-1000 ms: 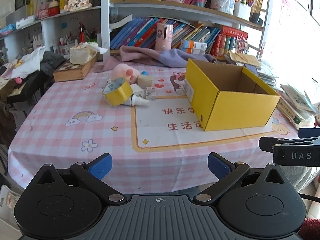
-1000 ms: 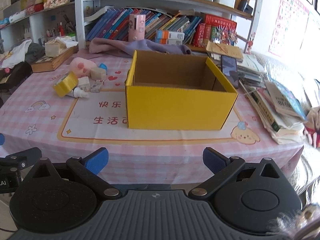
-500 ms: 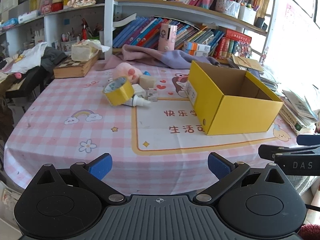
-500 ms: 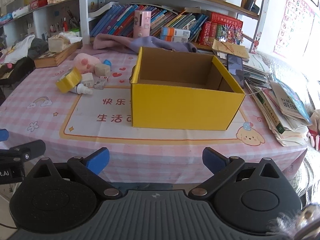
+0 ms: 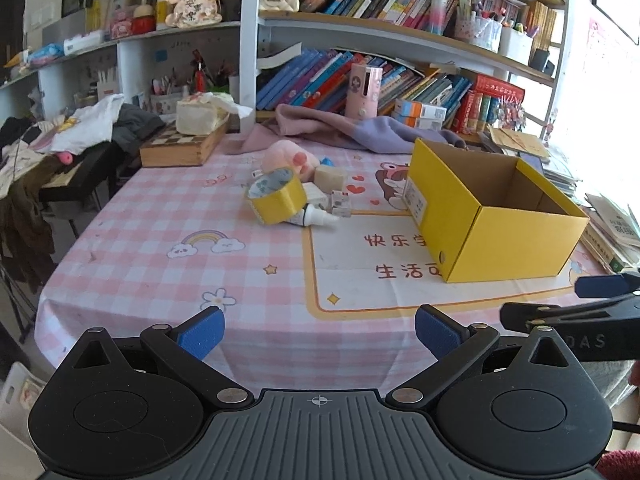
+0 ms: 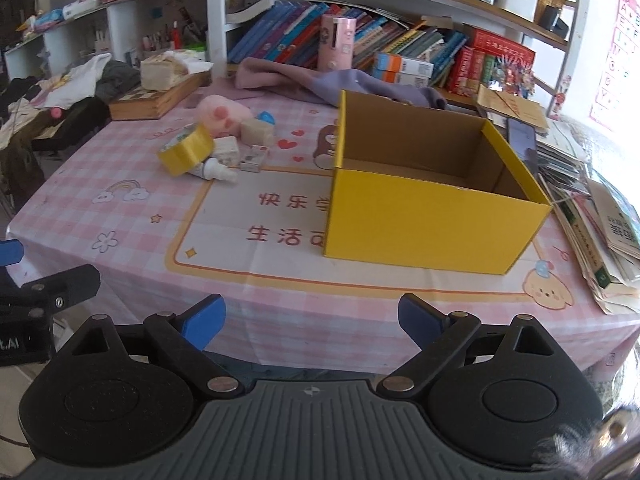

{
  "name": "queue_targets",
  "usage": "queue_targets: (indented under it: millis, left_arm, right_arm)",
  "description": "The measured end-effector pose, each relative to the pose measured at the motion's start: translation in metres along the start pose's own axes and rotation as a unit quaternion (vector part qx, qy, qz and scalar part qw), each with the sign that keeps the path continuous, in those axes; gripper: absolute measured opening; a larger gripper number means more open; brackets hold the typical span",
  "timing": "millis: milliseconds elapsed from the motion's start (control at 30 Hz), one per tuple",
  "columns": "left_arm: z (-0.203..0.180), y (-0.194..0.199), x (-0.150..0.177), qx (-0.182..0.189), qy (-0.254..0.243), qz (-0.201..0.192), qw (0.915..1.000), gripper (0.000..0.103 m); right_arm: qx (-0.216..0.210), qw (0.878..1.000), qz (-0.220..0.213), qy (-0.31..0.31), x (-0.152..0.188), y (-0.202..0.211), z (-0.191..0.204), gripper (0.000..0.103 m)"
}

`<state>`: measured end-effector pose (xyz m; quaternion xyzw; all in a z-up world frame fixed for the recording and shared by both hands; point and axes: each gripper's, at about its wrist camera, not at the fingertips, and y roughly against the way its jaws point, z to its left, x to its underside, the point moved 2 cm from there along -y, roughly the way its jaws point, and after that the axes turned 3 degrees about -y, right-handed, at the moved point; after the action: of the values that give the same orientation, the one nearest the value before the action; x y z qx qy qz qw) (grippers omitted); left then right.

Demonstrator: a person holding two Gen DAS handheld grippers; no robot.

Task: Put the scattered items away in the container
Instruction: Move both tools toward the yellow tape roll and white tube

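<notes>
Right wrist view: my right gripper [image 6: 311,322] hangs over the table's near edge, jaws spread, closing slightly on nothing. My left gripper [image 5: 318,330] gapes empty. Yellow cardboard box [image 6: 432,224] sits mid-table; yellow tape roll [image 6: 185,155] lies toward the far-left corner.

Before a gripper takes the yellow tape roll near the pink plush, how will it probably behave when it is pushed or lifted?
The yellow tape roll stands tilted on its edge, leaning on the small dropper bottle, so a push may make it roll or fall flat. It is a hollow ring, so probably light and fairly stiff. Its smooth side might slip.
</notes>
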<state>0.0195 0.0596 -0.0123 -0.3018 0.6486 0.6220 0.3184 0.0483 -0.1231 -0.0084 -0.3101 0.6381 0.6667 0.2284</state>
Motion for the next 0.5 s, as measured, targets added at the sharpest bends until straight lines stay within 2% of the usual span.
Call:
queue_targets:
  millis: [333, 500]
  left_arm:
    - [0.001, 0.005, 0.001, -0.017, -0.048, 0.014, 0.9986, 0.103]
    - [0.011, 0.007, 0.005, -0.019, -0.044, 0.017, 0.9987, 0.103]
  right_arm:
    - [-0.029, 1.0, -0.01, -0.002, -0.01, -0.004, 0.015, 0.091]
    - [-0.058, 0.998, -0.01, 0.026, -0.012, -0.007, 0.032, 0.087]
